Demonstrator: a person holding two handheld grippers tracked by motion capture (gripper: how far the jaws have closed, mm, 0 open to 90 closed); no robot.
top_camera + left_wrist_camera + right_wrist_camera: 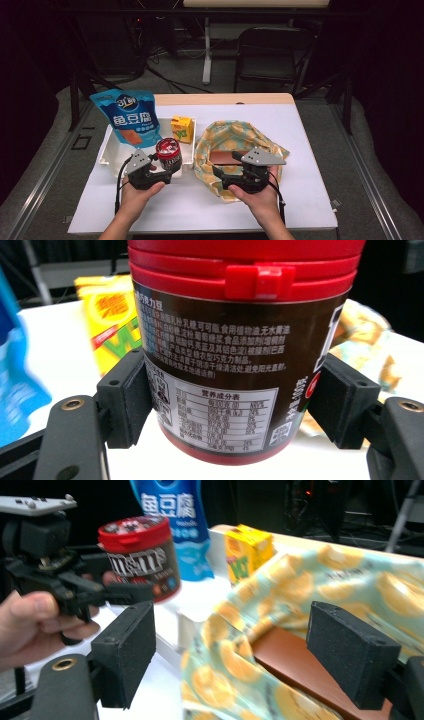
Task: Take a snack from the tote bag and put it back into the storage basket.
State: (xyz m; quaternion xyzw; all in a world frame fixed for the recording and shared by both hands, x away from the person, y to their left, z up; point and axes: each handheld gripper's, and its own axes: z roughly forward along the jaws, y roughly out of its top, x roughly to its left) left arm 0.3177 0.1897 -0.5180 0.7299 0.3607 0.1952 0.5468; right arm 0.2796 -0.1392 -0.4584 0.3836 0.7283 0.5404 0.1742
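The work in hand looks like moving snacks out of the white tray at the left of the worktop and into the orange-patterned cloth bag lying right of the middle. By my reading it is at an early stage: one thing is lifted, nothing shows inside the bag yet apart from its brown bottom panel. The blue pouch leans against the tray's far left corner and the yellow juice box stands at its far right corner, both untouched.

The left gripper grasps the candy jar, a brown tub with a red lid. In the left gripper view both black pads press against the jar's lower sides, one at each flank, with the jaws spread fairly wide around its girth. In the high view the jar hangs over the tray's near right corner, seemingly clear of the tray floor and tilted slightly toward the bag.

The right gripper is released: its jaws stand wide apart with nothing between the pads. They point at the bag's near rim, the cloth and brown panel lying just beyond them, so no contact with the cloth can be confirmed.

What seems left: carry the jar across into the bag's mouth, let go, then fetch the pouch and the juice box.
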